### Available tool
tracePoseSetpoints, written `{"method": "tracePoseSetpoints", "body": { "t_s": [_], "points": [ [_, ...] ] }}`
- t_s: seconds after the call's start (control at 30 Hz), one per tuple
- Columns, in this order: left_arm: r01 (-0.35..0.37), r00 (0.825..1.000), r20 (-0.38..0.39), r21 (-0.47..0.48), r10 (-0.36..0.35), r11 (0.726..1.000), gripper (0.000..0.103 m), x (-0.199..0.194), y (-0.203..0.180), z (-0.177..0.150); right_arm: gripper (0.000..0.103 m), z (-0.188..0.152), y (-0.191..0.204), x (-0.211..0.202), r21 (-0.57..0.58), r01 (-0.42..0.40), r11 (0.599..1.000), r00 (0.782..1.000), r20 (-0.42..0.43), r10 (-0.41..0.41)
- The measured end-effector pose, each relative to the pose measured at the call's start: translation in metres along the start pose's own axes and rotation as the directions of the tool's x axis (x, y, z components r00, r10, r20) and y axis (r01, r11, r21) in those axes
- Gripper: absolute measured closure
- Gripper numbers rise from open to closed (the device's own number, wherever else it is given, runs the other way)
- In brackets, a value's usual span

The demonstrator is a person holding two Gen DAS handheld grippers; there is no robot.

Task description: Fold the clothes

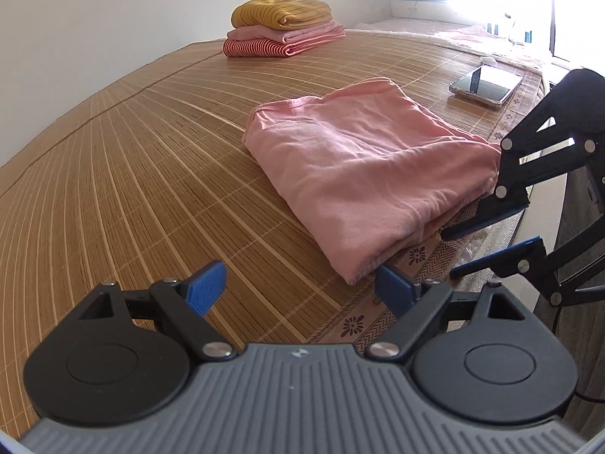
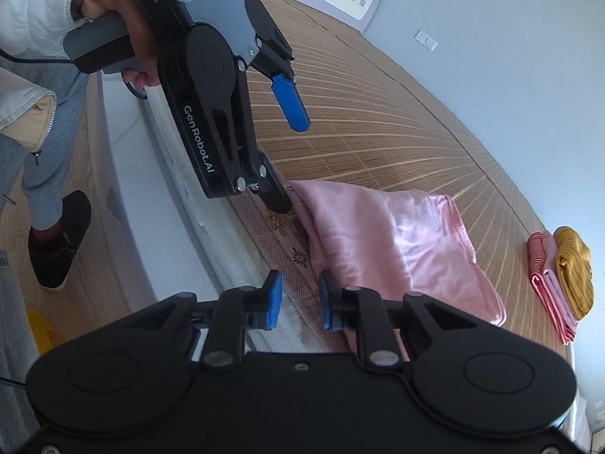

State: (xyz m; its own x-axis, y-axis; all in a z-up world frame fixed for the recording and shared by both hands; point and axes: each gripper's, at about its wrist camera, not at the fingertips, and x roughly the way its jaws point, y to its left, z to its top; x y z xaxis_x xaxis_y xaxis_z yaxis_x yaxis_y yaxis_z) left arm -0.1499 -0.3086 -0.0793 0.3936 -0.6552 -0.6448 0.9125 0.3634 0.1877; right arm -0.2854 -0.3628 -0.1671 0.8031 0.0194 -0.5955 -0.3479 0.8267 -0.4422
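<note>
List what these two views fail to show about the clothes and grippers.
- Pink garment: its type; folded in both views.
- Its near edge: hidden by the right gripper in the right wrist view.
- Stack: far side unseen.
- Left gripper: fabric contact unclear.

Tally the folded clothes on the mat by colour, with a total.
Pink: 2, the pink garment near the grippers and the pink piece mid-stack
Mustard yellow: 1, the yellow top
Red-and-white striped: 1, the striped piece
Total: 4
</note>
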Motion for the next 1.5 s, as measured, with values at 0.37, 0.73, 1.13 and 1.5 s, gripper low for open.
{"method": "tracePoseSetpoints", "body": {
  "t_s": [0.37,0.73,1.13,1.5],
  "points": [
    [0.022,0.999,0.042,-0.059,-0.019,0.998,0.014,-0.006,0.010,0.012,0.077,-0.015,-0.021,-0.008,0.106,0.078,0.991,0.996,-0.045,-0.073],
    [0.019,0.999,0.046,-0.063,-0.016,0.998,0.014,-0.007,0.012,0.017,0.077,-0.001,-0.010,0.007,0.018,0.110,0.994,0.994,-0.010,-0.109],
    [0.001,1.000,-0.008,-0.043,-0.002,0.999,0.014,0.002,0.011,0.007,0.098,-0.017,0.005,0.006,-0.189,0.231,0.954,0.958,-0.128,-0.257],
    [-0.018,0.999,-0.050,-0.065,0.015,0.998,0.014,0.002,0.015,-0.004,0.095,-0.033,-0.010,0.001,-0.090,0.253,0.963,0.951,-0.160,-0.265]
  ]
}}
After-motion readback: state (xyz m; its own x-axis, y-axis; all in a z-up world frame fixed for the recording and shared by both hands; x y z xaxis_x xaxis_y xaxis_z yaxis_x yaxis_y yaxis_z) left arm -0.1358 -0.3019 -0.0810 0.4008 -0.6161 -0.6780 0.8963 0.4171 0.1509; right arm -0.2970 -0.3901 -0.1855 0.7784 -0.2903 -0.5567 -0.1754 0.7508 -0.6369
